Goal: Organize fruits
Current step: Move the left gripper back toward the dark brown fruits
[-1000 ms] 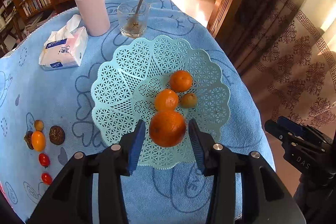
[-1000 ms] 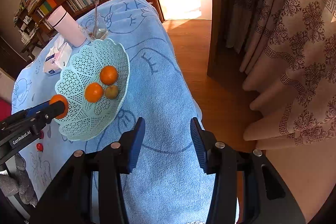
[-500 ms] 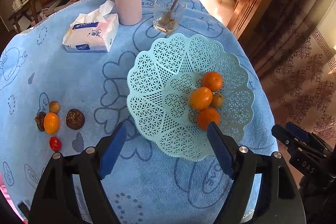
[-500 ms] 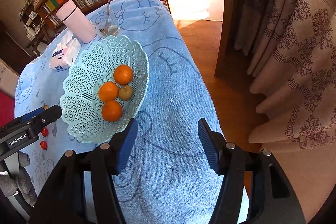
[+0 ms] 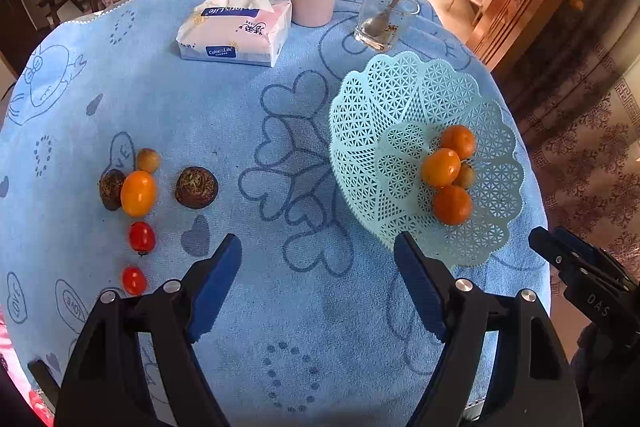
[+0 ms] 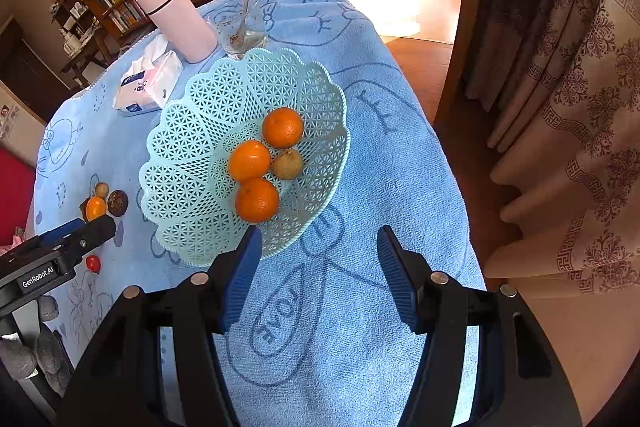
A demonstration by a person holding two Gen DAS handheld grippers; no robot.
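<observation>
Left wrist view: the left gripper (image 5: 318,279) gaped wide, empty, above the blue tablecloth (image 5: 240,115); 4 fruits lay in the basket (image 5: 404,95) near its right edge. Right wrist view: the right gripper (image 6: 318,267) hung wide open, empty, near that basket (image 6: 224,99).

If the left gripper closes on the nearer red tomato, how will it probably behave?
The nearer red tomato is small, round and glossy, so it may slip or roll away on the blue cloth if pushed off-center. Its skin looks thin, so a hard squeeze would likely burst it. The left gripper stands open, far wider than the tomato; it should close gently.
</observation>
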